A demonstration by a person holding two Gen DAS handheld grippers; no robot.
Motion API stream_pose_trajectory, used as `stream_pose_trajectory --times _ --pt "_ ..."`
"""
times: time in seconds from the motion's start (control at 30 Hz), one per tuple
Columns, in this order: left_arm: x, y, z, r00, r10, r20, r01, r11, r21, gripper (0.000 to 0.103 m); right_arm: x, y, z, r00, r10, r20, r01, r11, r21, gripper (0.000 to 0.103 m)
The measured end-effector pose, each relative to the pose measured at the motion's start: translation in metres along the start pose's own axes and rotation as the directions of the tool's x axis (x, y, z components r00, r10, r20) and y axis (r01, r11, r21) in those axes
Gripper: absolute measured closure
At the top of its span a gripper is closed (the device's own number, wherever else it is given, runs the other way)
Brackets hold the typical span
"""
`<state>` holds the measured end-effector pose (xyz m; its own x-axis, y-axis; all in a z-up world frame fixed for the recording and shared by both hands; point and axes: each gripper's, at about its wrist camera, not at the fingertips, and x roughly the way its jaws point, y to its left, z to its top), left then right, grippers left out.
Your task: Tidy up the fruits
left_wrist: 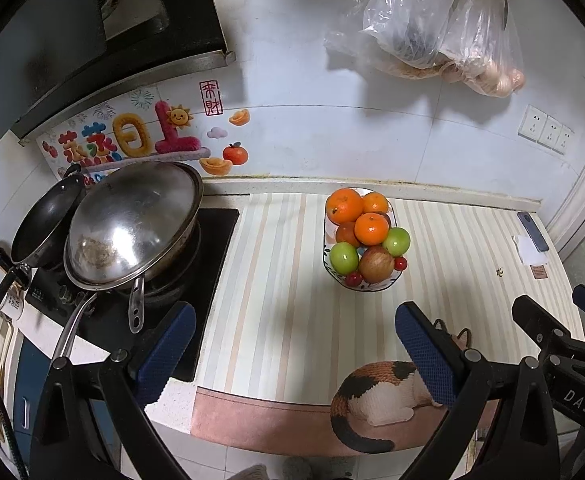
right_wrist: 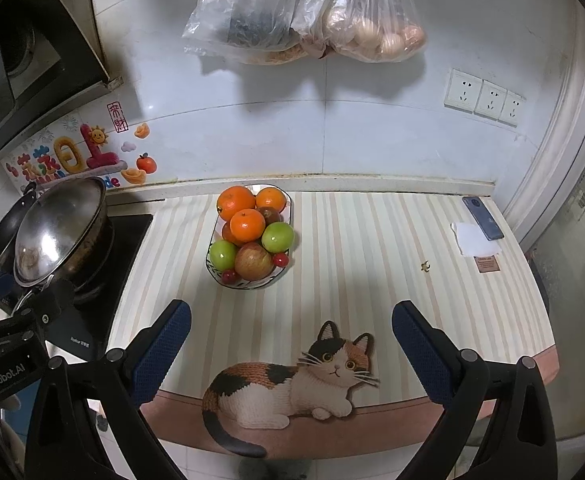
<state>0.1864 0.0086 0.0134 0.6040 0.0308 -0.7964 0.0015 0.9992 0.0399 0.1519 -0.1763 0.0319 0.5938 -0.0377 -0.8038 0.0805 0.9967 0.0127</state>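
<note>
While both grippers hang above the near edge of the surface [right_wrist: 372, 240], the fruit bowl [right_wrist: 282, 200] sits toward the far side of the striped mat [right_wrist: 412, 288], well apart from them. Oranges [right_wrist: 236, 202] fill the bowl's far end; two green apples [right_wrist: 277, 237], a red-yellow apple [right_wrist: 253, 261] and small red fruits [right_wrist: 280, 259] crowd its near end. Left gripper [left_wrist: 294, 346] has its fingers [left_wrist: 426, 354] spread wide and empty; right gripper [right_wrist: 290, 346] likewise shows its fingers [right_wrist: 162, 350] wide with nothing between them. A printed cat [right_wrist: 292, 384] decorates the mat's near edge. To the left, a lidded wok [left_wrist: 132, 228] stands on the stove [left_wrist: 220, 240]. A phone [right_wrist: 482, 217] lies far right beside white paper [right_wrist: 472, 242].
</note>
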Motion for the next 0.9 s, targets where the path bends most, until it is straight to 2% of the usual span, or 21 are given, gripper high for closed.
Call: stream_pose_trajectory --times 0.9 --pt "-0.005 0.0 -0.011 1.0 0.001 -0.001 -0.001 1.0 -0.001 0.001 -0.009 -0.006 -0.007 1.0 0.012 -0.005 -0.012 1.0 -0.003 0.0"
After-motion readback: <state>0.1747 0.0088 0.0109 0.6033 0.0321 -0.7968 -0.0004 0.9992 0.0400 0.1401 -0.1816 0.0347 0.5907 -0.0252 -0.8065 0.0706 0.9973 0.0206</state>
